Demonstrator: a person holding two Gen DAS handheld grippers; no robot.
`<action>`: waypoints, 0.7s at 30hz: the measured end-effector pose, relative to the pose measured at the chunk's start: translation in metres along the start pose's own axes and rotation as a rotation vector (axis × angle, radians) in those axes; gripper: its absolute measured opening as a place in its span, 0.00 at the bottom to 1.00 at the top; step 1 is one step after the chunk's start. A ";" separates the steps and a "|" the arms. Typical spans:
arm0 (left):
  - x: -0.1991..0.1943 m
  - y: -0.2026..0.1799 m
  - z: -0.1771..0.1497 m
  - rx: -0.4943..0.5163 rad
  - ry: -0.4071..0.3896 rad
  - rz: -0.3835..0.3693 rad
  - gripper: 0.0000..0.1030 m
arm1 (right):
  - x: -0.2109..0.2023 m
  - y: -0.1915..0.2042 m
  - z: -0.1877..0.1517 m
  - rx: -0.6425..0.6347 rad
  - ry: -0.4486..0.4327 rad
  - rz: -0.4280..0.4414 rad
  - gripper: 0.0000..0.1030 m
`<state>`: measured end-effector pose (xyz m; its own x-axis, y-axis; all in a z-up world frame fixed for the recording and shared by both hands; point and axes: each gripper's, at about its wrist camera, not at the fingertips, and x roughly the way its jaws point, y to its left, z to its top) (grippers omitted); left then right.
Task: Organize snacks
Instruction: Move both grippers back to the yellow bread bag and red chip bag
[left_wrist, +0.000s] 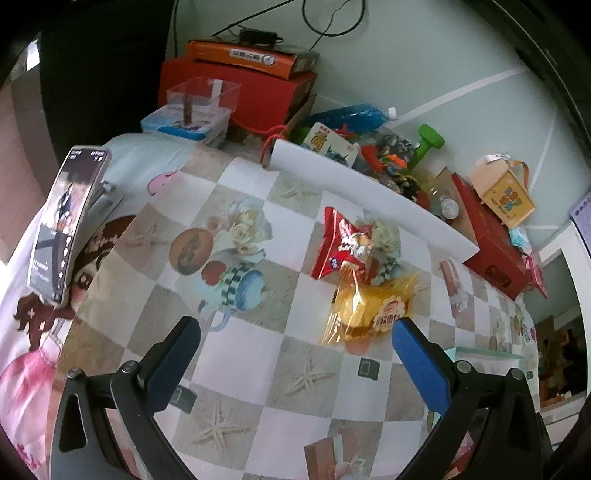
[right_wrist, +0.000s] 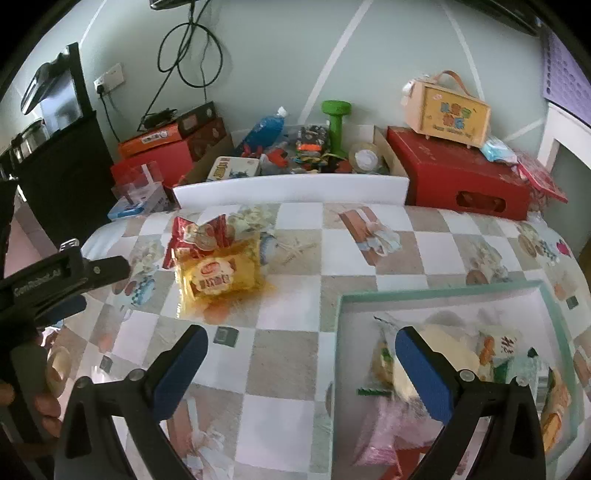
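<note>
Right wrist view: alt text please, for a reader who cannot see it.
Open right tongs hover over a checkered tablecloth, beside a green-rimmed tray already holding snack packets. A yellow snack bag and a red one lie loose on the cloth, with the left tongs nearby.

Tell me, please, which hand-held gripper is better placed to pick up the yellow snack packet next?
Probably the left hand-held gripper. It is open and the yellow packet lies just ahead of its fingers. The right hand-held gripper, also open, sits over the tray, farther from the packet.
</note>
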<state>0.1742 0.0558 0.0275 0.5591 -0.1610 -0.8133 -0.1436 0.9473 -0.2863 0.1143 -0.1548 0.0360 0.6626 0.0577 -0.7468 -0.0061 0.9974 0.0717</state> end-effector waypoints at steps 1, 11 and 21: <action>0.000 -0.001 0.001 0.010 -0.004 0.001 1.00 | 0.001 0.002 0.001 -0.004 -0.002 -0.001 1.00; 0.011 -0.006 0.011 0.046 0.000 -0.018 1.00 | 0.014 0.018 0.012 -0.044 -0.014 -0.010 1.00; 0.024 0.009 0.020 0.019 -0.014 -0.023 1.00 | 0.030 0.031 0.026 -0.036 -0.057 0.014 1.00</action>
<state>0.2024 0.0658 0.0159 0.5732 -0.1790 -0.7997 -0.1149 0.9487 -0.2947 0.1530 -0.1230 0.0330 0.7039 0.0700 -0.7069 -0.0416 0.9975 0.0574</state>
